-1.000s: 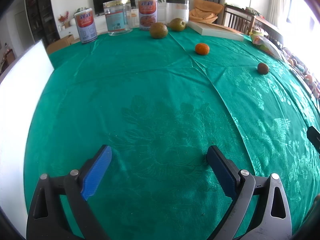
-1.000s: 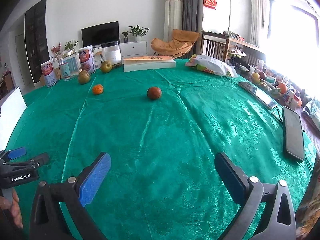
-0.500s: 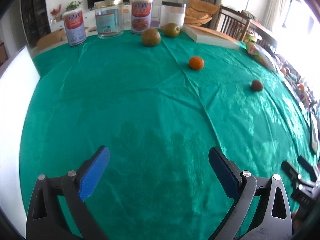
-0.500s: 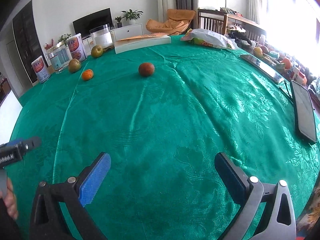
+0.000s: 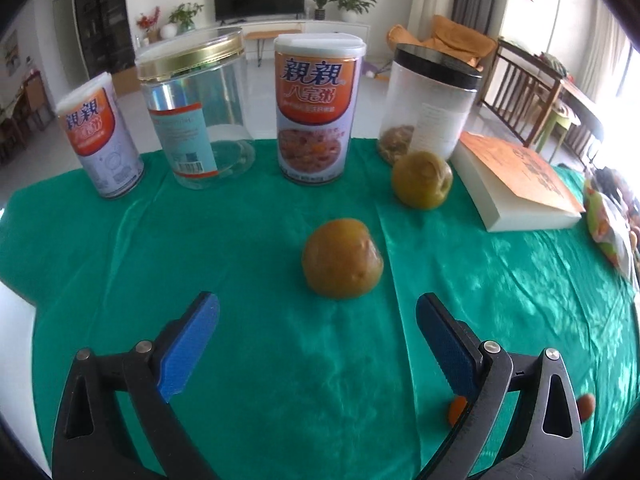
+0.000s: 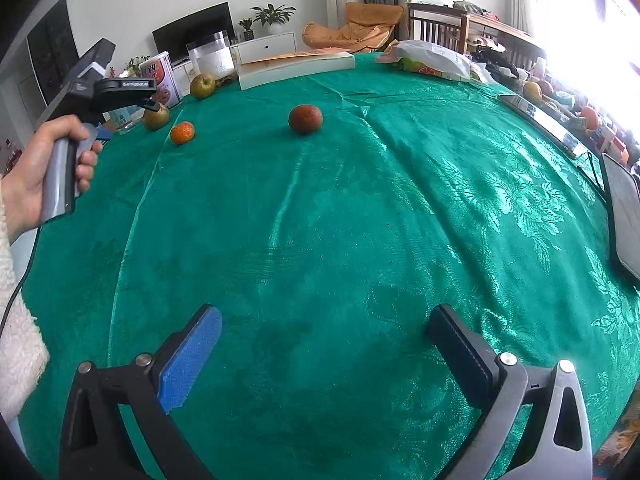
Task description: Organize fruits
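Left tool [image 5: 318, 312] handle [image 6: 120, 85] printed "GenRobot.AI".

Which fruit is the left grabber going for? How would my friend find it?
Start at the tall can with the porridge picture on the green tablecloth. Just in front sits a brownish-green round fruit. Unlike its twin by the book, it lies nearest the left gripper, before its open jaws.

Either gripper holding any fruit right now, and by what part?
Nothing is held. The left gripper is open, just short of the brownish-green fruit; the right gripper is open over bare cloth.
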